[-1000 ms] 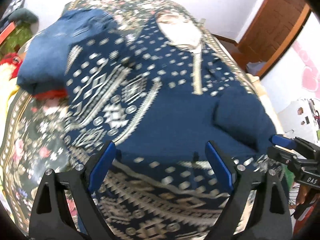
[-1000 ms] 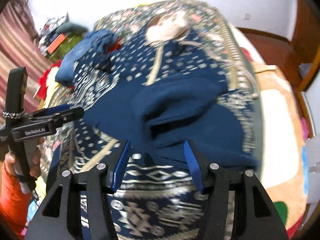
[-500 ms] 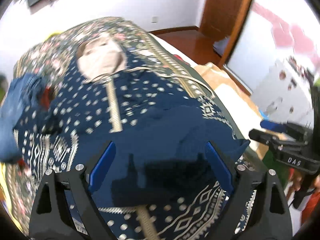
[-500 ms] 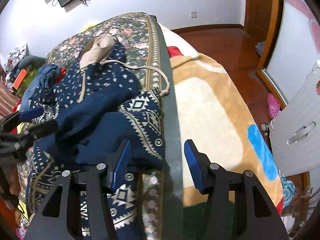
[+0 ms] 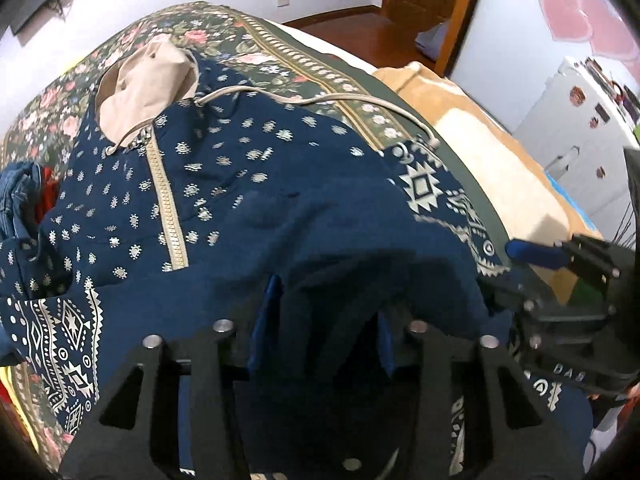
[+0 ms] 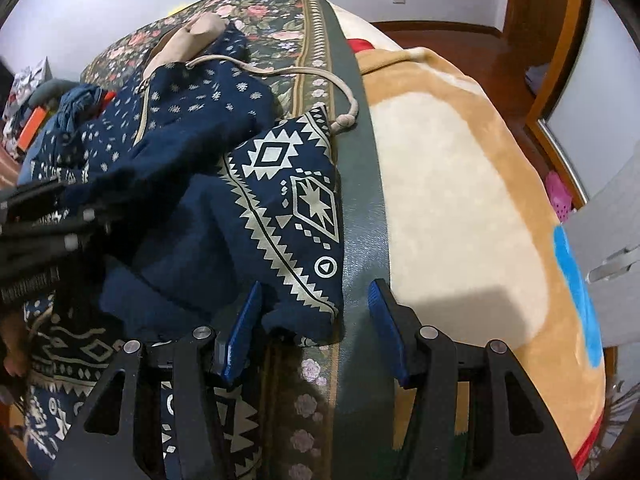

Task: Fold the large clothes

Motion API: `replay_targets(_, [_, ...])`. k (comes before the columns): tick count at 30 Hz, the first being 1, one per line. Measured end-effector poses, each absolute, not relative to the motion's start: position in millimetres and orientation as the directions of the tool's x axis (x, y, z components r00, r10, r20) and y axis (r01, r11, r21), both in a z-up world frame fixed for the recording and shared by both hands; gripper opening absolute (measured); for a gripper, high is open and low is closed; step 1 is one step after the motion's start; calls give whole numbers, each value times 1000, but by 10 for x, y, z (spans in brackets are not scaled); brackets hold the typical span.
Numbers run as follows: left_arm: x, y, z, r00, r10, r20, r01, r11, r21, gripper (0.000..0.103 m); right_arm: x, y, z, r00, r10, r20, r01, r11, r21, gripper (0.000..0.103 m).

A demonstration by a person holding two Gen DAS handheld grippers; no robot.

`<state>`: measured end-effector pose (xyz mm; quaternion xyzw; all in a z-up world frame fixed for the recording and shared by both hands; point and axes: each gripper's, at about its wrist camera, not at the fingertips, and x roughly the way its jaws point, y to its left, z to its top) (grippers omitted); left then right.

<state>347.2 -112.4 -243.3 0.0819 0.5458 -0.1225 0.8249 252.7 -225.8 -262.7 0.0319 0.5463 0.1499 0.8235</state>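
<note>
Navy patterned hoodie lies spread on the bed, on the floral cover, hood toward the far end, beige zip running down the middle, drawstring trailing toward the bed's right edge. Left gripper sits low at the near side, plain navy fabric of a folded-over sleeve bunched over and between its blue fingers; fingers narrow, cloth fills the gap, but a firm pinch cannot be told since fabric hides the tips. In the right wrist view the right gripper hovers at the hoodie's right edge, fingers wide apart; left finger just beside or touching the hem of the patterned sleeve panel, right finger over the green border strip of the cover, nothing gripped. Sleeve panel with white zigzag print lies folded on the body, its corner at the border strip, near the drawstring knot. Beyond the strip, tan-and-cream blanket covers the bed's right side. Left gripper's black body shows at the left of the right view, right gripper's at the right of the left view. Blue jeans and a red item heaped at the hoodie's far left side, touching it.
</note>
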Motion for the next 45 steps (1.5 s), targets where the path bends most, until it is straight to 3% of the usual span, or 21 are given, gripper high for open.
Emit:
replay_targets(2, [3496,-1070,-2383,381,-119,-917,287,958,-5,15,2527,-2271,-2631,356,283,-890,-213,952,218,52])
replay_targets(7, [3424,-838,-1994,471,-156,-868,251,967,-37,8,2552,-2292,-2607,336,305,-891,-196,948,251,52])
replay_targets(14, [3099,-269,-1464,583,-212,-785,155,977,-148,8,2496,-2170,-2568,344,308,-887,-247,941,230,52])
replay_targets(18, [2938,94,-1682,556,-190,-809,58,980,-190,9,2491,-2136,-2568,339,314,-887,-261,937,232,52])
replay_targets(23, [2681,742,-2182,488,-236,-840,-143,928,-344,23,2510,-2163,-2595,321,337,-885,-255,931,263,52])
replay_targets(26, [2499,1018,-2391,480,-254,-840,-233,886,-401,25,2512,-2157,-2595,320,334,-887,-252,932,260,52])
replay_targets(29, [2357,1156,-2485,502,-291,-815,-259,848,-463,27,2498,-2133,-2589,325,319,-890,-252,937,244,52])
replay_targets(36, [2387,1102,-2440,491,-283,-824,-222,874,-433,27,2485,-2120,-2554,333,284,-899,-232,949,214,52])
replay_targets(45, [2773,1277,-2667,500,-393,-772,-292,762,-577,28,2444,-2255,-2324,376,278,-884,-187,957,221,53])
